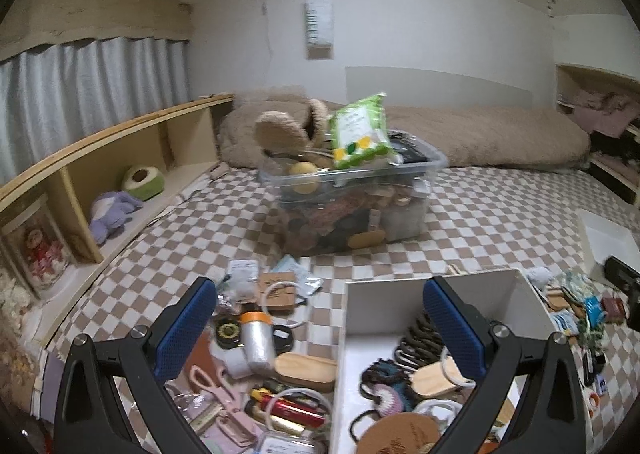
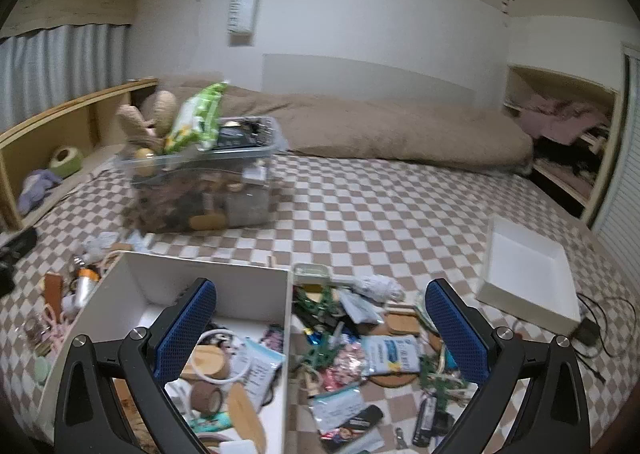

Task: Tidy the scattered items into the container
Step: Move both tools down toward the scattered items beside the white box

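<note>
A white open box [image 1: 384, 290] [image 2: 168, 274] sits on the checkered bed and holds hair ties, wooden pieces, a cork coaster [image 1: 404, 434] and a tape roll [image 2: 206, 398]. Small items lie scattered on both sides of it: a silver bottle [image 1: 258, 338], a wooden oval [image 1: 306, 370] and pink scissors [image 1: 224, 394] to its left, packets [image 2: 394, 354] and green pieces [image 2: 320, 350] to its right. My left gripper [image 1: 320, 318] hangs open over the box's left wall. Above the box's right wall and the right pile, my right gripper [image 2: 320, 318] is open too, holding nothing.
A clear plastic bin [image 1: 352, 194] [image 2: 200, 182] overfull with a plush toy and a green packet stands further back. A white box lid [image 2: 528, 274] lies to the right, with a black charger and cable [image 2: 588, 330] beside it. A wooden shelf [image 1: 120, 158] lines the left.
</note>
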Available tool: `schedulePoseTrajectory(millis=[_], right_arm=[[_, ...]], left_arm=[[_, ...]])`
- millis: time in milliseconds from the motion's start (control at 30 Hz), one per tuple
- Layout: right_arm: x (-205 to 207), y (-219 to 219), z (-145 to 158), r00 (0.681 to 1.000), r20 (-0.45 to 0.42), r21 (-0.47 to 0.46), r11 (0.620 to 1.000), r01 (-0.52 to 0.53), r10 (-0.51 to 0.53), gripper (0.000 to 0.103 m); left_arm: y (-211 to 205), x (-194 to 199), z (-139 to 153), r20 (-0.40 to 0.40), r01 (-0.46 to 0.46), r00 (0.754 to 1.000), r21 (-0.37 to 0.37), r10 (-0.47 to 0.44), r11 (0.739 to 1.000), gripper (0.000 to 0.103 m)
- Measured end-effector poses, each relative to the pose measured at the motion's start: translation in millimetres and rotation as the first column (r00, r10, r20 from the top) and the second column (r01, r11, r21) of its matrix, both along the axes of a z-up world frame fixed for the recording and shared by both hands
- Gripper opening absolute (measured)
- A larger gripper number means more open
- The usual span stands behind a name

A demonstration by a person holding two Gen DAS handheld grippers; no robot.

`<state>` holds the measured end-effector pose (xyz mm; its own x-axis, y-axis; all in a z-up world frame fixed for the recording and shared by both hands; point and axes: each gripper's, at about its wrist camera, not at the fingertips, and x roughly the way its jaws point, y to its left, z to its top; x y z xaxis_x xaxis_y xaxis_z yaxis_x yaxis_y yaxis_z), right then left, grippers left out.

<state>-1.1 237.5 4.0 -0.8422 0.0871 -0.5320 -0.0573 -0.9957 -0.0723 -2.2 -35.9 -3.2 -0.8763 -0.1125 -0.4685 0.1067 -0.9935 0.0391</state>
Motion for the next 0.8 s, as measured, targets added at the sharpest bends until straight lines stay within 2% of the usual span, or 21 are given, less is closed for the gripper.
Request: schedulePoseTrajectory(millis=[133, 333, 433, 567, 633, 700, 800], right_arm=[[-5.1, 18.2, -1.9, 0.999, 0.020, -0.054, 0.998, 0.034, -0.033, 0.103], [-9.6, 42.9, -5.9, 0.993, 0.045, -0.108, 0.987, 0.117, -0.113, 0.103], [-18.2, 57.2, -13.0, 0.984, 0.097, -0.145, 0.976, 0.165, -0.152, 0.103], [-25.0, 71.6, -25.8, 0.983, 0.122, -0.195, 0.967, 0.162, -0.140, 0.103], [-28.4, 75.4, -31.0, 0.983, 0.131, -0.211, 0.966, 0.153, -0.127, 0.103], [-32.4, 79.1, -36.2, 0.983, 0.140, -0.233, 0.960, 0.152, -0.122, 0.103], [-37.8, 86.5, -42.3, 0.980, 0.131, -0.280, 0.943, 0.181, -0.149, 0.103]], left_arm=[[-27.6, -0.6, 3.0, 0.002, -0.038, 0.999, 0.081, 0.038, 0.996, 0.103], [-55.3, -3.1, -1.9, -0.001, -0.124, 0.992, 0.036, 0.124, 0.992, 0.103], [-73.4, -8.9, -8.6, 0.032, -0.183, 0.983, 0.038, 0.181, 0.982, 0.103], [-94.4, -15.7, -17.5, 0.076, -0.198, 0.979, 0.099, 0.191, 0.975, 0.103], [-102.2, -20.5, -23.7, 0.098, -0.221, 0.973, 0.104, 0.211, 0.970, 0.103], [-107.3, -26.7, -30.5, 0.127, -0.227, 0.969, 0.117, 0.212, 0.967, 0.103], [-117.4, -39.1, -44.4, 0.179, -0.209, 0.968, 0.185, 0.177, 0.960, 0.103]])
